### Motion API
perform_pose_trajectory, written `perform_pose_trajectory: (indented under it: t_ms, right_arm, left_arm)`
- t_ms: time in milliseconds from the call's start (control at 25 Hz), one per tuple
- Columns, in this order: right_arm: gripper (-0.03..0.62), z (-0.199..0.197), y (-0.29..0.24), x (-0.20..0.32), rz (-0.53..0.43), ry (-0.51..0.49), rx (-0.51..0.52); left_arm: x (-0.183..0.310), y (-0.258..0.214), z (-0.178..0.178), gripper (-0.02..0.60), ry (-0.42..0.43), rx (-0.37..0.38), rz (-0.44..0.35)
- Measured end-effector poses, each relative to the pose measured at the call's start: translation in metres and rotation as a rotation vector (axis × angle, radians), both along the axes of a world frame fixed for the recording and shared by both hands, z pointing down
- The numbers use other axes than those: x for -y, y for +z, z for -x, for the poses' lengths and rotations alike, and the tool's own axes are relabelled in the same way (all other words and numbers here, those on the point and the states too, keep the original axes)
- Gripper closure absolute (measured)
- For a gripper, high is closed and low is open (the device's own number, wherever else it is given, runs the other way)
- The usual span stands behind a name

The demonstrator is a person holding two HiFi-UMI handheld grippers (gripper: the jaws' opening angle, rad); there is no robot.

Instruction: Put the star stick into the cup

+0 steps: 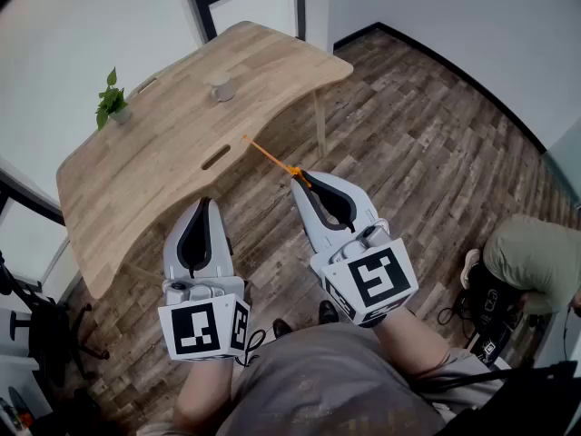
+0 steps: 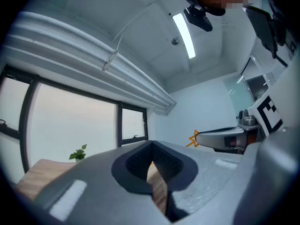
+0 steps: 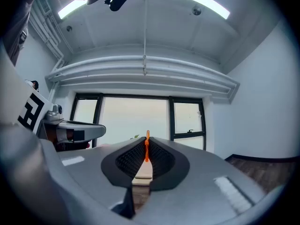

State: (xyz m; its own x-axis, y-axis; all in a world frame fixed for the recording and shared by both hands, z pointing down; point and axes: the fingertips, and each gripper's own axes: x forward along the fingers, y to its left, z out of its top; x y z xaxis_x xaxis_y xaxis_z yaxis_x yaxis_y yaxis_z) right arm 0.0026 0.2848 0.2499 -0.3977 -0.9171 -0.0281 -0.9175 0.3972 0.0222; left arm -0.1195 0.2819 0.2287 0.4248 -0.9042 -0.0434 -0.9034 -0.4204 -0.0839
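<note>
Right tongs (image 1: 300,182) clamped on the orange star stick (image 1: 272,157), stick held in the air pointing toward the wooden surface (image 1: 163,157), well apart from the grey cup (image 1: 221,88) standing on it, left tongs (image 1: 203,203) pressed together and empty, small potted plant (image 1: 111,103) near the surface's left edge.

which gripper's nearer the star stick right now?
Right. The right gripper is shut on the star stick; the left gripper is off to the stick's left, not touching it.
</note>
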Motion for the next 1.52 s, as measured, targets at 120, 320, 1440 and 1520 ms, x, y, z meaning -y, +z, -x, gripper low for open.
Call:
perform_pose_trajectory:
  t_ms: [120,320,1440,1520]
  right_arm:
    - [0.551,-0.008,0.001,0.001,-0.003,-0.005,0.002]
    - [0.551,-0.021,0.005,0.001,0.003,-0.013,0.015]
    - [0.549,-0.066,0.037,0.122,0.08,-0.077,0.094]
    - [0.548,-0.058,0.035,0.144,0.084,-0.083,0.08]
  left_arm:
    - [0.002,0.001,-0.008,0.581,0.0,0.001,-0.004]
    - [0.004,0.01,-0.022,0.581,-0.001,0.011,0.012]
    - [0.115,0.05,-0.061,0.581,-0.043,0.025,0.077]
    - [0.14,0.047,-0.054,0.581,-0.041,0.013,0.072]
